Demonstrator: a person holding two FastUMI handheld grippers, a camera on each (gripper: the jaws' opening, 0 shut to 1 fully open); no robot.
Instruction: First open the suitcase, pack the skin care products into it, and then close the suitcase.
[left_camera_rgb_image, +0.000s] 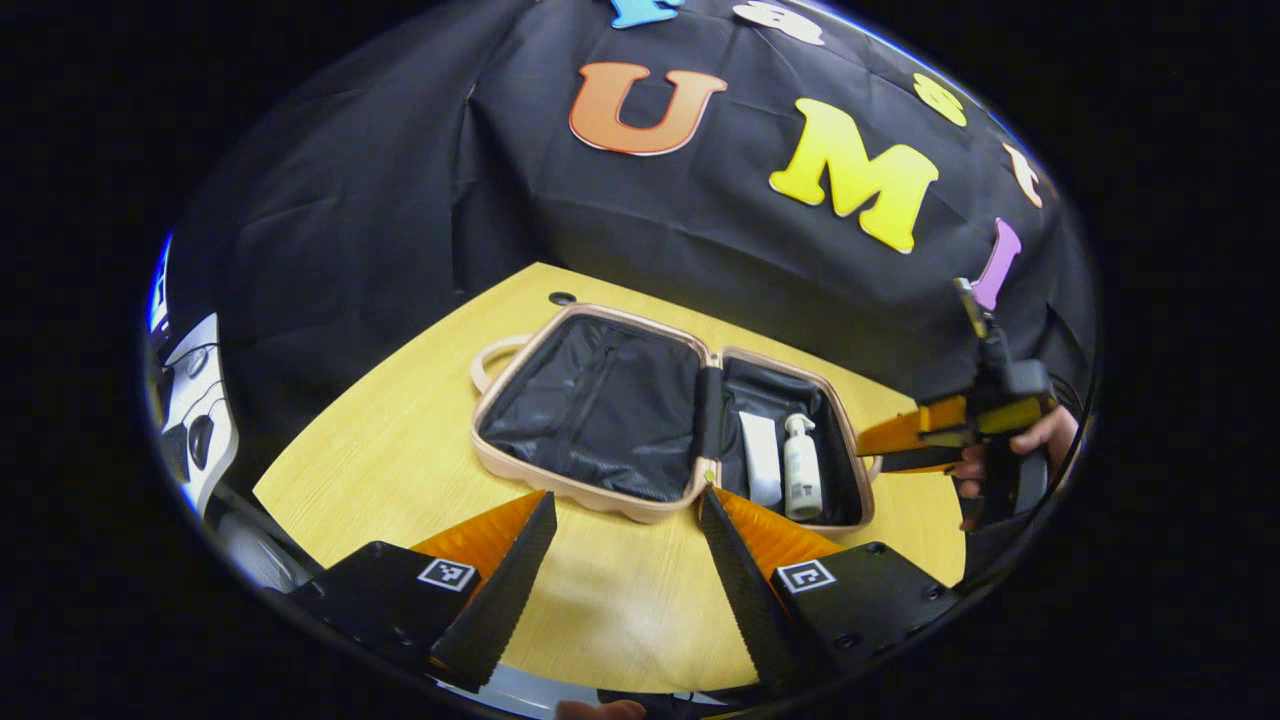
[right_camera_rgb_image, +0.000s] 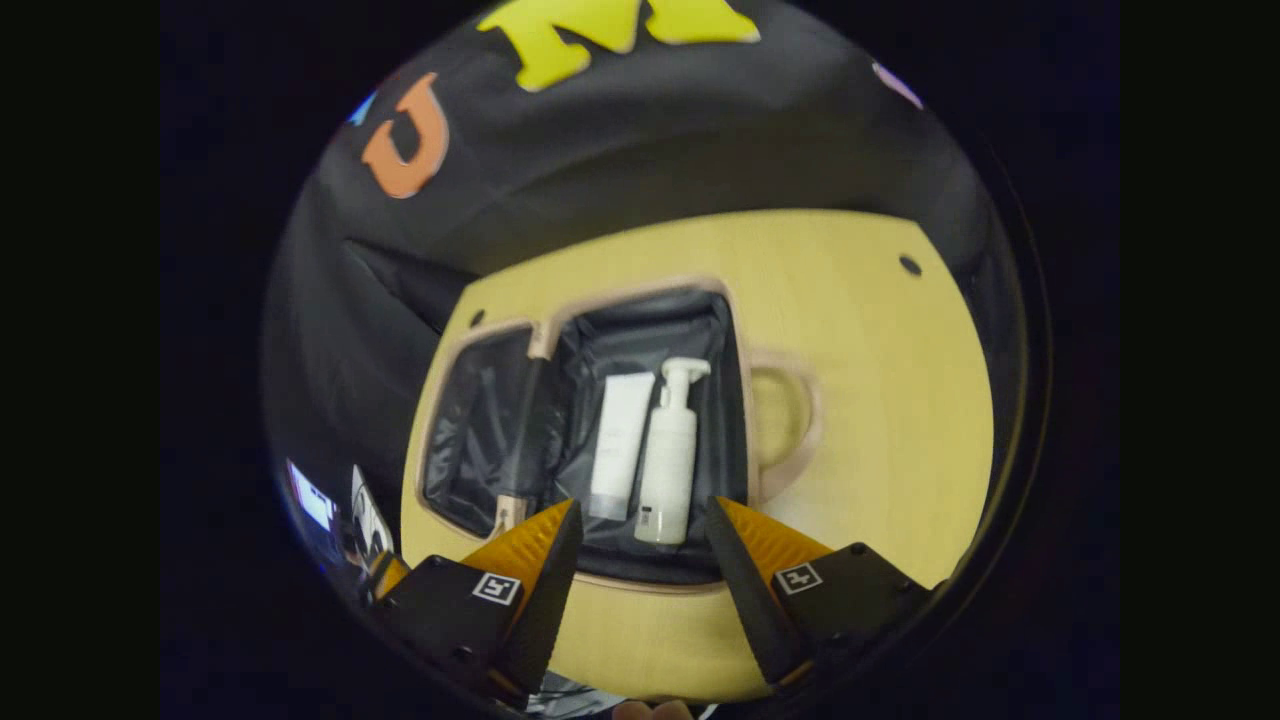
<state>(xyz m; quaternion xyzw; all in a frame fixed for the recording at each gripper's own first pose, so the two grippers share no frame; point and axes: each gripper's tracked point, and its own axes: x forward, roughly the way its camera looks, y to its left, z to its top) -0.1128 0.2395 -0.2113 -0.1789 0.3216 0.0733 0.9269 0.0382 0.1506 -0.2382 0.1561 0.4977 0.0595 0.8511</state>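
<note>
1. Suitcase (left_camera_rgb_image: 672, 420) lies open and flat on your yellow wooden table (left_camera_rgb_image: 380, 450), both halves lined in dark fabric, its rim a pale pinkish tan.
2. Your left gripper (left_camera_rgb_image: 628, 510) hovers over the near edge of the table, just short of the case; its fingers stand wide apart with nothing between them.
3. In the left gripper view, the larger half on the left holds nothing, and a looped handle (left_camera_rgb_image: 490, 360) sticks out from its far left side.
4. In that same view, the smaller half on the right holds two skin care items lying side by side: a white tube (left_camera_rgb_image: 762, 458) and a white pump bottle (left_camera_rgb_image: 801, 468), just beside each other.
5. Your right gripper (right_camera_rgb_image: 640, 525) hangs above the near rim of the half with the products; its fingers are also spread, gripping nothing.
6. In the right gripper view, the tube sits to the left of the pump bottle, both pointing lengthwise away from you, and a second handle (right_camera_rgb_image: 790, 420) juts out from that half onto bare table.
7. In the left gripper view, your right gripper also appears at the far right, held by a hand (left_camera_rgb_image: 1030, 450), beyond the right end of the case and apart from it.
</note>
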